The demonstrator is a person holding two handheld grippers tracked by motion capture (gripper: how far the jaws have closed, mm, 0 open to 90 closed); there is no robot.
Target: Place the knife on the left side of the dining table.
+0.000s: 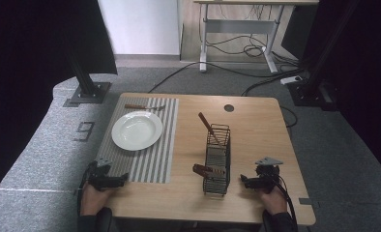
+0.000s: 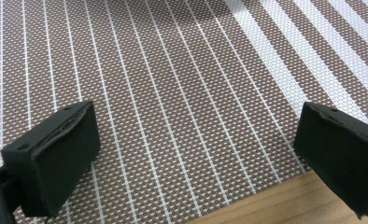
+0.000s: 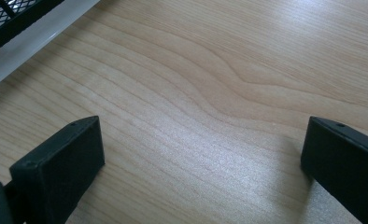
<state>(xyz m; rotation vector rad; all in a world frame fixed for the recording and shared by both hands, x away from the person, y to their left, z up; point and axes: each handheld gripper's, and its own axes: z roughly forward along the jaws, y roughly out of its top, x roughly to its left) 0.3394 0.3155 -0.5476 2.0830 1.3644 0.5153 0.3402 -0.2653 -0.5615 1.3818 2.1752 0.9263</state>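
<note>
Both grippers, left gripper (image 2: 194, 154) and right gripper (image 3: 203, 163), rest with jaws wide apart; wire basket (image 3: 14, 14) is cut off.

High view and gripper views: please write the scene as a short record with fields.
surface: wooden table
mat: striped placemat, on the table's left part
plate: white plate, empty, on the placemat
beyond plate: wooden-handled utensil, flat on the placemat
rack: black wire caddy, holding two wooden-handled utensils
left gripper: jaws open, over the placemat's near edge
right gripper: jaws open, over bare wood, right of the caddy
</note>
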